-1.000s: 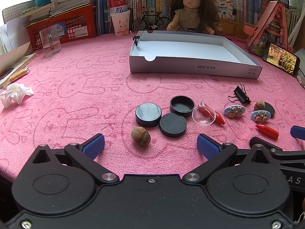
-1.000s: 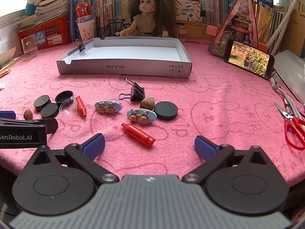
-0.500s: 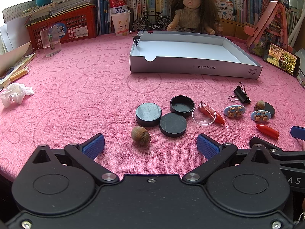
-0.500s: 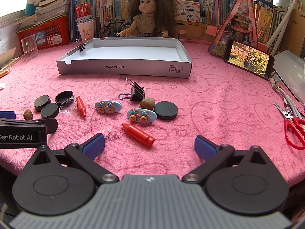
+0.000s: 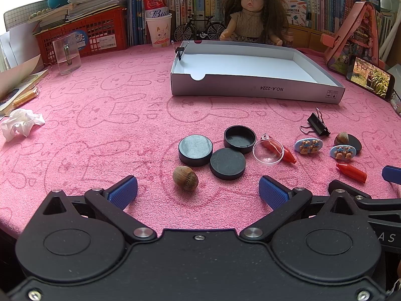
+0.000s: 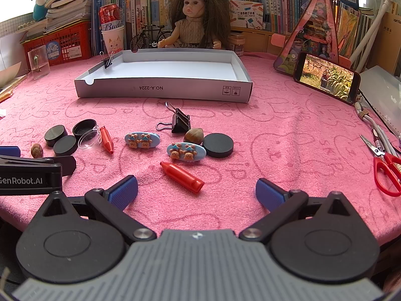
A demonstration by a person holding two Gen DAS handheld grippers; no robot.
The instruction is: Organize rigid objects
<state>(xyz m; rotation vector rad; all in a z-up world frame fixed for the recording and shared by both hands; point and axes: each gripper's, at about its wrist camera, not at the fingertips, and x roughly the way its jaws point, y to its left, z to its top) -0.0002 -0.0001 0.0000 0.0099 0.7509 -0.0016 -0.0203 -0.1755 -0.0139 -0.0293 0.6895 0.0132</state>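
Observation:
Small objects lie on the pink cloth in front of a white shallow box (image 5: 255, 92) (image 6: 163, 91). My left gripper (image 5: 198, 192) is open and empty, just behind a brown nut (image 5: 185, 177), with black round caps (image 5: 195, 149) and a clear dome lid (image 5: 268, 152) beyond. My right gripper (image 6: 196, 192) is open and empty, just behind a red crayon-like piece (image 6: 181, 176). Beyond it lie two blue bear clips (image 6: 186, 151), a second nut (image 6: 193, 135), a black disc (image 6: 218, 145) and a binder clip (image 6: 179, 123).
A doll (image 5: 252, 15), books, a red basket (image 5: 80, 33) and a cup (image 5: 159, 32) line the back. A glass (image 5: 66, 56) stands far left, crumpled tissue (image 5: 21, 123) at left. A phone (image 6: 327, 77) and red scissors (image 6: 386, 168) lie at right.

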